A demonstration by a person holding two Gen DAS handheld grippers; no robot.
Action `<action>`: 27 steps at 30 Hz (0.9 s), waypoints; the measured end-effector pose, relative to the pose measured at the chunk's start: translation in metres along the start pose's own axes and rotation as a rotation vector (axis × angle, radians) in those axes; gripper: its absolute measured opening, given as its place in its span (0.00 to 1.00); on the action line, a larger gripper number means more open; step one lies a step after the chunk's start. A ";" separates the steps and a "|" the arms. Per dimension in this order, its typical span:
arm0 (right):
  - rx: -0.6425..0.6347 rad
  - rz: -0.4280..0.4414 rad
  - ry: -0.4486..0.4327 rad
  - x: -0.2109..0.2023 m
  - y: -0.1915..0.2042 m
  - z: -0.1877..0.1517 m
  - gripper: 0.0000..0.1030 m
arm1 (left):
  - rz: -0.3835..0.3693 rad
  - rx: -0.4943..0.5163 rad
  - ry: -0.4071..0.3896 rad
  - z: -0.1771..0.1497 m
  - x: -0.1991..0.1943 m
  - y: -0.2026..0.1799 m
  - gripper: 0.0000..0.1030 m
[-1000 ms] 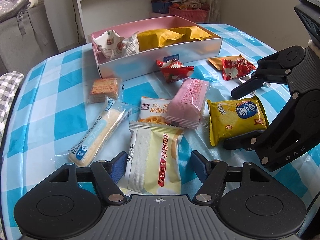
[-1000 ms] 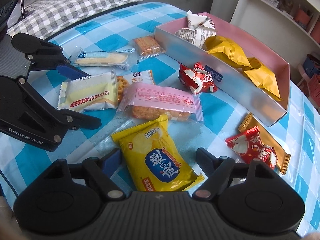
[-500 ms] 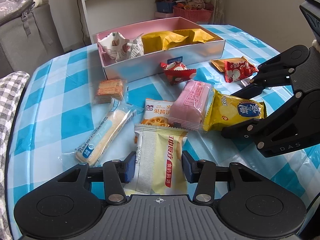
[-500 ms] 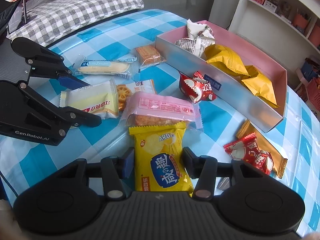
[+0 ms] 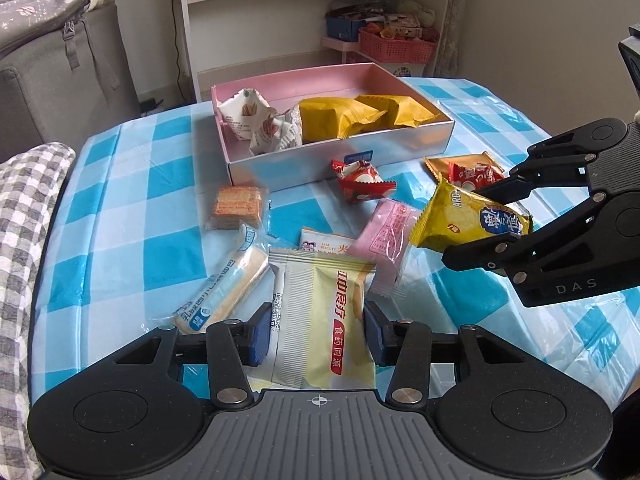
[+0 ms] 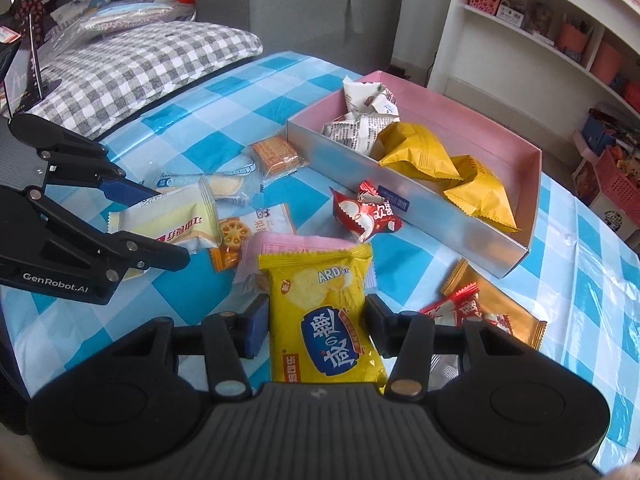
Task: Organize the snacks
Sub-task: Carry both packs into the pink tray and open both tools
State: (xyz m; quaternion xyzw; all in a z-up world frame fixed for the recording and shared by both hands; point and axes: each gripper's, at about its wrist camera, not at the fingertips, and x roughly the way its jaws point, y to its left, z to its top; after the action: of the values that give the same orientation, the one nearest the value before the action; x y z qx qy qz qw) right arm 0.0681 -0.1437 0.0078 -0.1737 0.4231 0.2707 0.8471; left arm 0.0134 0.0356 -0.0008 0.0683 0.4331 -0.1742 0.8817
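The pink box [image 5: 340, 152] sits on the blue-checked tablecloth [image 5: 120, 216] and serves as the landmark here. Inside it, white wrappers [image 5: 256, 120] lie at one end, and two orange-yellow packets [image 5: 360, 114] lie beside them toward the middle.

The left gripper [image 5: 316, 332] has its jaws narrowed onto a pale yellow packet [image 5: 320, 320], both blue pads pressing its sides; the packet is well in front of the box, on the near side of the loose snacks. The right gripper [image 6: 314, 326] is likewise clamped on a bright yellow chip bag [image 6: 320, 312], held clear of the cloth in front of the box's long silver wall, as the left view shows it raised above the tablecloth.

Just in front of that wall lies a red wrapped candy [image 5: 362, 182]. A square cracker pack [image 5: 238, 206] lies near the box's white-wrapper corner. Farther out from the box are a long biscuit bar [image 5: 224, 284], a pink packet [image 5: 386, 232] and a jam biscuit packet [image 5: 324, 244] partly under the others. Off the box's other end, a red packet [image 6: 460, 310] rests on an orange packet [image 6: 504, 316].

A checked pillow [image 6: 132, 64] lies beyond the table's edge, away from the box, and white shelves [image 5: 312, 20] stand behind the box.
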 end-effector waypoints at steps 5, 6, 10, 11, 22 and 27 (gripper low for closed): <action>0.078 -0.034 -0.010 -0.004 -0.016 0.008 0.46 | 0.004 -0.015 -0.022 0.013 -0.004 0.001 0.43; 0.092 -0.041 -0.010 -0.005 -0.019 0.010 0.46 | 0.005 -0.021 -0.027 0.016 -0.005 0.002 0.43; 0.138 -0.066 -0.016 -0.006 -0.031 0.016 0.46 | 0.006 -0.058 -0.041 0.029 -0.006 0.006 0.43; 0.156 -0.071 -0.016 -0.007 -0.034 0.018 0.46 | 0.004 -0.071 -0.043 0.033 -0.007 0.008 0.43; 0.364 -0.113 -0.058 -0.009 -0.076 0.034 0.46 | 0.008 -0.208 -0.060 0.068 0.007 0.018 0.43; 0.445 -0.136 -0.070 0.000 -0.090 0.040 0.46 | 0.014 -0.262 -0.068 0.082 0.021 0.017 0.43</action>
State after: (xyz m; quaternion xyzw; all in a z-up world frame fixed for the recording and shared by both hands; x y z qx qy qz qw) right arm 0.1480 -0.1944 0.0372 -0.0015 0.4299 0.1190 0.8950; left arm 0.0923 0.0243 0.0331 -0.0502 0.4217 -0.1122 0.8984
